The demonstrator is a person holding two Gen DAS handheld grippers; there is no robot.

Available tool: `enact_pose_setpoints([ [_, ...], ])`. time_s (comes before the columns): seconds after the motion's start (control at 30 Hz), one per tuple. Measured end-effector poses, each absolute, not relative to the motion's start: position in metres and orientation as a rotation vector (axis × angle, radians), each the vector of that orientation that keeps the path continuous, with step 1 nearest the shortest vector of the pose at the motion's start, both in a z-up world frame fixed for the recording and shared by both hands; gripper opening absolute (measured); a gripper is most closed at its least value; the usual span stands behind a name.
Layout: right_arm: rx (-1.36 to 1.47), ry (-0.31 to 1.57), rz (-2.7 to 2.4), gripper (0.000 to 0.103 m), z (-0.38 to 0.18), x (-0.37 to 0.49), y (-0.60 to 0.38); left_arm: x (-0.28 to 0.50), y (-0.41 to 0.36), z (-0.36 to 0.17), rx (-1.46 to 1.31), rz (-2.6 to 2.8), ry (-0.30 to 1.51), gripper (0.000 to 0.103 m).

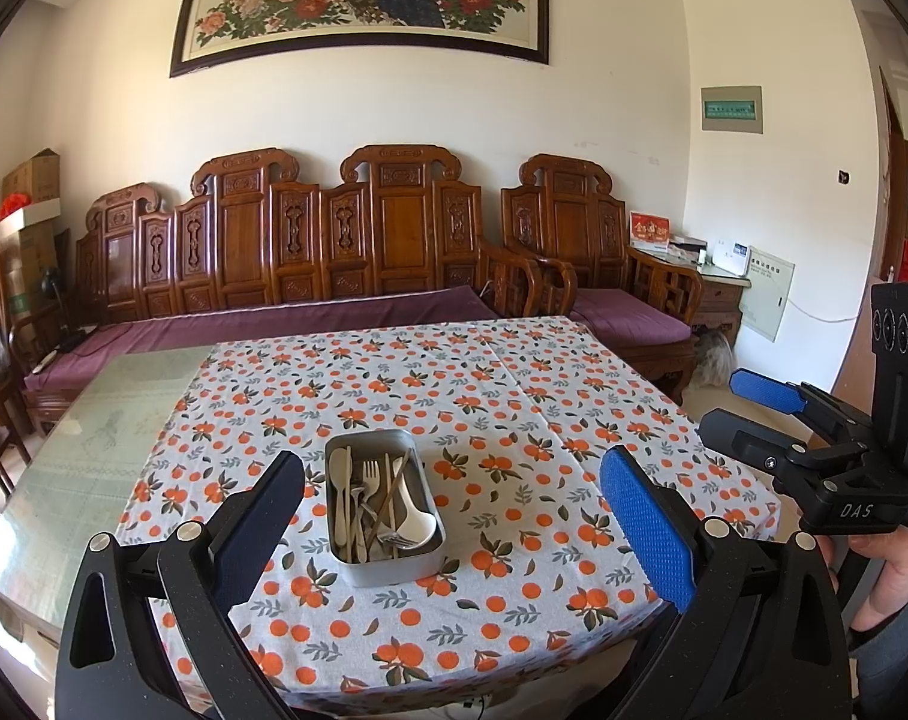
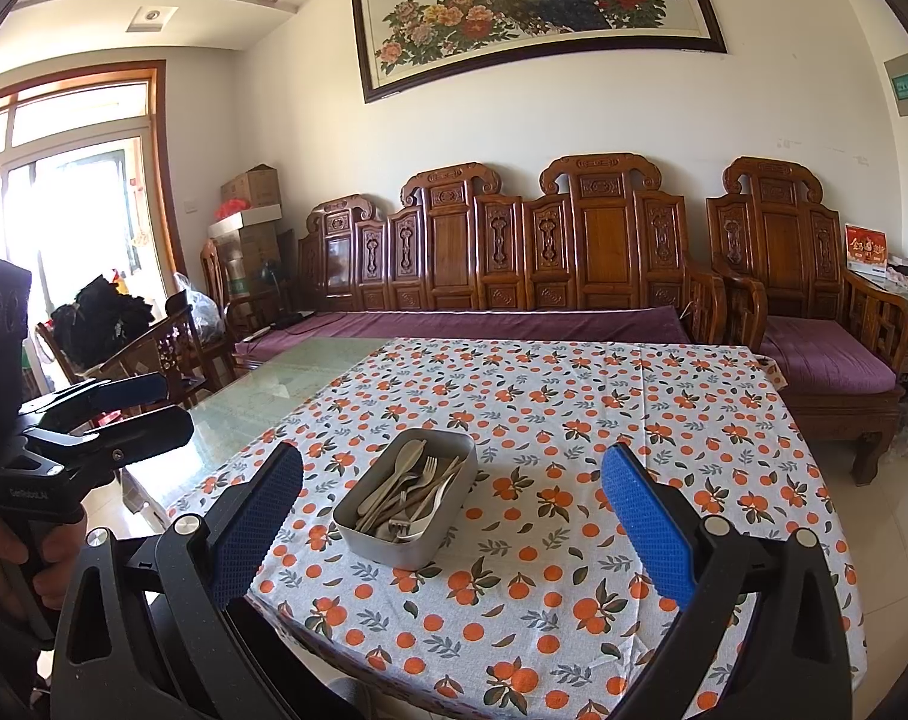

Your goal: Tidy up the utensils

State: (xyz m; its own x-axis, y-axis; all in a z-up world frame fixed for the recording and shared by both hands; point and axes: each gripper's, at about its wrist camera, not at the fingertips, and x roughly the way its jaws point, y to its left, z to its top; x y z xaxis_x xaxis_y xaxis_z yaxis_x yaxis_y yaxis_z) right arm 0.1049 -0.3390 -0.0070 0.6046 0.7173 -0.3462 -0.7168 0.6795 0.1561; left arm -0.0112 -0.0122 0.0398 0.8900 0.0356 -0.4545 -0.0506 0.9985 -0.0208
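A rectangular metal tin [image 1: 421, 570] stands on the orange-print tablecloth [image 1: 514, 396]. It holds several utensils [image 1: 376, 498]: spoons, forks and chopsticks. In the right wrist view the tin [image 2: 373, 540] and its utensils [image 2: 409, 489] lie centre-left. My left gripper [image 1: 454, 492] is open and empty, held back from the tin near the table's front edge. My right gripper [image 2: 454, 495] is open and empty, also short of the tin. The right gripper shows at the right of the left wrist view [image 1: 748, 414], the left gripper at the left of the right wrist view [image 2: 154, 405].
The cloth covers the right part of a glass-topped table [image 1: 112, 426]. A carved wooden sofa [image 1: 334, 240] with purple cushions stands behind it, an armchair [image 1: 604, 276] at the right. Chairs and boxes [image 2: 154, 336] stand by the window at the left.
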Motion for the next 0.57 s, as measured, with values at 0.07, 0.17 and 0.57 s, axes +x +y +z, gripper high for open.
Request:
enact_pose_setpoints([
  [0.07,0.002,0.401,0.830,0.100,-0.0068,0.1049,-0.3391,-0.0112,-0.0123,0.0397,-0.031,0.046,0.472,0.095],
  [0.17,0.002,0.401,0.830,0.100,-0.0068,0.1049,-0.3390,-0.0115,-0.0120,0.0402,-0.034,0.045,0.472,0.095],
  [0.57,0.002,0.400,0.829,0.100,-0.0072,0.1046,-0.3390,-0.0116,-0.0127,0.0413,-0.038,0.045,0.472,0.095],
])
